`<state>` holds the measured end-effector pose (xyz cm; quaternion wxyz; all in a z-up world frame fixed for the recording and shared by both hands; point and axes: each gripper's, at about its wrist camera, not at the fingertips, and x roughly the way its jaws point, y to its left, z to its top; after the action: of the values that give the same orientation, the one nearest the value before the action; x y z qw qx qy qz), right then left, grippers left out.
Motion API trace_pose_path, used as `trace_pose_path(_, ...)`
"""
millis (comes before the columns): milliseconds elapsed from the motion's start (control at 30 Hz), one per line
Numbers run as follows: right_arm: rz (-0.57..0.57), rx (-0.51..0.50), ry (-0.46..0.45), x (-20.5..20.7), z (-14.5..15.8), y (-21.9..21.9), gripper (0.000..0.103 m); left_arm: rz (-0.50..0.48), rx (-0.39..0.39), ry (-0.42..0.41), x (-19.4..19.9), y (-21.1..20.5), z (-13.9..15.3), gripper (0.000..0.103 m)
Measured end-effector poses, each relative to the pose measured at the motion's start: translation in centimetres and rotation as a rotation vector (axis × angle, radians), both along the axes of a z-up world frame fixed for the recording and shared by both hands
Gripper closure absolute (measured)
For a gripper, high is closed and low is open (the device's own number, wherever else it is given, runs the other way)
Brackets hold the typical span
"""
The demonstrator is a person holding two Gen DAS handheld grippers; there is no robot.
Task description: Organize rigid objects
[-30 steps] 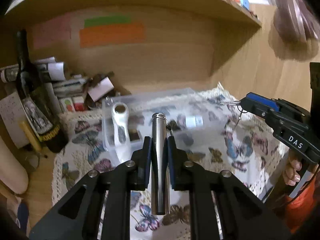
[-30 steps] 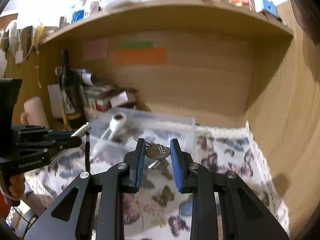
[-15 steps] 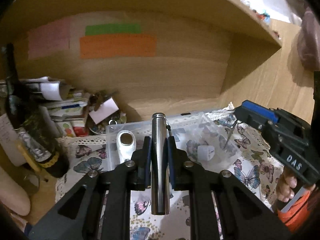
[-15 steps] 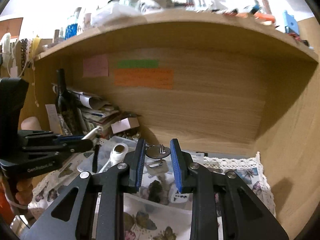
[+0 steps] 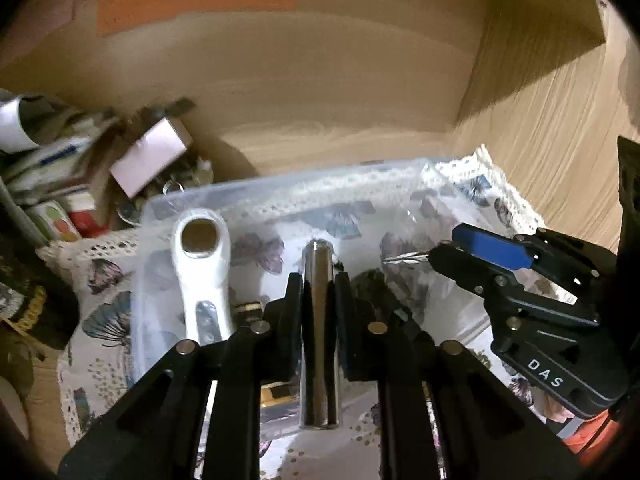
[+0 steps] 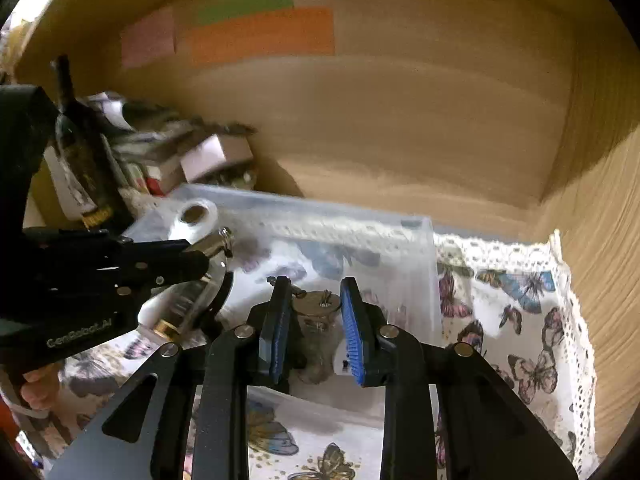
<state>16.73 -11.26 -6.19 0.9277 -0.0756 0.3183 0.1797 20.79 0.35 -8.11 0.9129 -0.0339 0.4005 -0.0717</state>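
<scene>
My left gripper is shut on a shiny metal tube and holds it over the clear plastic bin. The bin also shows in the right wrist view. My right gripper is shut on a key on a ring, above the bin's right half. It shows at the right of the left wrist view, with the key's blade sticking out. A white opener-like tool lies in the bin's left side.
The bin stands on a butterfly-print cloth with a lace edge, inside a wooden shelf nook. A dark wine bottle, boxes and papers are piled at the left. The wooden side wall is close on the right.
Both grippers have dropped and moved forward over the bin, still holding the tube and the key. The view now looks down into the bin.
</scene>
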Motion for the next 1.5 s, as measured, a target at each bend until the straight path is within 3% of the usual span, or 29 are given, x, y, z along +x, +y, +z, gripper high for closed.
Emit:
trace_pose_path(233, -0.004, -0.018, 0.074, 0.7, -0.8, 0.0, 0.079, 0.008, 0.022, -0.012, -0.7, -0.2, 0.5, 0.087)
trace_pose_path(433, -0.007, 0.007, 0.010, -1.0, 1.1, -0.2, 0.078, 0.021, 0.002, -0.066, -2.6, 0.5, 2.7, 0.075)
trace_pose_path(633, 0.003, 0.053, -0.126, -4.9, 5.0, -0.9, 0.067, 0.042, -0.003, -0.177, -6.6, 0.7, 5.8, 0.069)
trace_pose_path(733, 0.011, 0.077, -0.201, -7.4, 6.8, -1.2, 0.059, 0.059, -0.001, -0.256, -9.1, 0.6, 7.5, 0.052)
trace_pose_path(867, 0.024, 0.126, -0.277, -10.5, 8.6, -1.9, 0.043, 0.092, 0.005, -0.362, -13.0, 0.2, 9.5, 0.045)
trace_pose_path(1000, 0.021, 0.146, -0.344, -13.3, 9.3, -2.4, 0.026, 0.107, -0.003, -0.426, -16.1, 0.0, 10.5, 0.031)
trace_pose_path(1100, 0.020, 0.156, -0.385, -15.1, 9.5, -2.4, 0.019, 0.128, 0.022, -0.479, -18.2, -0.5, 10.9, 0.022)
trace_pose_path(1233, 0.012, 0.159, -0.420, -17.0, 9.5, -2.6, 0.008, 0.157, 0.032, -0.532, -20.2, -0.6, 11.1, 0.002)
trace_pose_path(1300, -0.006, 0.157, -0.440, -17.7, 9.4, -2.6, 0.001, 0.169, 0.049, -0.546, -20.8, -0.7, 11.1, 0.002)
trace_pose_path(1500, -0.008, 0.161, -0.440, -18.8, 9.0, -2.6, 0.000, 0.179, 0.047, -0.543, -21.9, -0.8, 10.8, 0.001)
